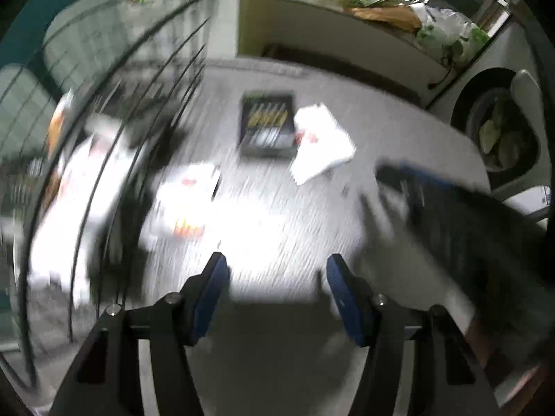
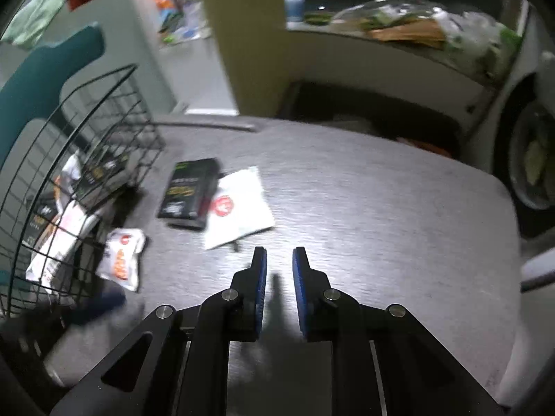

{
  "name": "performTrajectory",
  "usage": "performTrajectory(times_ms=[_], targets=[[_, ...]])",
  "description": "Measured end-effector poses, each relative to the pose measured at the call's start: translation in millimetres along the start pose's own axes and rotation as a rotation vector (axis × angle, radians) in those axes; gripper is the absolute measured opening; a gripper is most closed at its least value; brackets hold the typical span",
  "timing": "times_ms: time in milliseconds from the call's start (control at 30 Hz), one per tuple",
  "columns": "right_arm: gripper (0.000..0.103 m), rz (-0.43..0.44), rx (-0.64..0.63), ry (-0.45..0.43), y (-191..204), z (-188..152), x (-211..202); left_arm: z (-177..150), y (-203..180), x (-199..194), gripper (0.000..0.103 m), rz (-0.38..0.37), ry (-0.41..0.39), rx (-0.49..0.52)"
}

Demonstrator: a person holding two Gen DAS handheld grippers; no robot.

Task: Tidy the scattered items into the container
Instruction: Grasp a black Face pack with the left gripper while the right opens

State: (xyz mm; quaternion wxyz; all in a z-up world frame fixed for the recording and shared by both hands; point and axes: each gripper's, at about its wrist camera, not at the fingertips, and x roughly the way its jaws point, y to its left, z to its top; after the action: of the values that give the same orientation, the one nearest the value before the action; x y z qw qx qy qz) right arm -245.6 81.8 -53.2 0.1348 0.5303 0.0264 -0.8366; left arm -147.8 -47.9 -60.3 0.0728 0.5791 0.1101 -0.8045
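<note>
The left gripper [image 1: 277, 270] hangs over bare grey table [image 1: 277, 208] with its blue pads wide apart and nothing between them. The right gripper [image 2: 279, 260] is narrowed to a slim gap, and nothing is pinched in it; it too is over bare tabletop.

The container is a black wire basket [image 2: 69, 145] at the left edge of the table. In the right wrist view it already holds several packets, white ones and dark ones, heaped against the wire.

Three items lie loose on the table. A dark box [image 2: 189, 192] lies far of the right gripper and just right of the basket. A flat white pouch [image 2: 239, 204] with a red mark lies against the box's right side, overlapping its edge. A small white and orange packet [image 2: 123, 258] sits nearer, just beside the basket's near right corner.

The left wrist view is heavily motion-blurred. It shows the box [image 1: 267, 124] and pouch [image 1: 322, 142] far of the left gripper, the orange packet [image 1: 185, 201] to the near left of them, and the basket wires [image 1: 114, 159] sweeping across the left side. A dark blurred shape at the right of that view cannot be made out
</note>
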Motion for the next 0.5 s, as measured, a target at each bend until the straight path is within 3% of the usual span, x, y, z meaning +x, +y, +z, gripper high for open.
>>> performTrajectory(times_ms=[100,200,267,500], targets=[[0.019,0.0,0.055,-0.003,-20.7,1.8,-2.7,13.8,-0.4,15.6,0.067,0.063,-0.009,0.03],[0.021,-0.018,0.072,-0.01,-26.5,5.0,-2.1,28.2,9.3,27.7,0.067,0.015,0.019,-0.015],[0.03,-0.028,0.081,0.005,-25.0,7.1,5.2,39.8,14.1,37.1,0.067,0.036,0.021,-0.024],[0.041,0.009,0.124,0.014,-19.1,17.9,25.0,61.8,16.3,58.0,0.067,0.028,0.02,-0.037]])
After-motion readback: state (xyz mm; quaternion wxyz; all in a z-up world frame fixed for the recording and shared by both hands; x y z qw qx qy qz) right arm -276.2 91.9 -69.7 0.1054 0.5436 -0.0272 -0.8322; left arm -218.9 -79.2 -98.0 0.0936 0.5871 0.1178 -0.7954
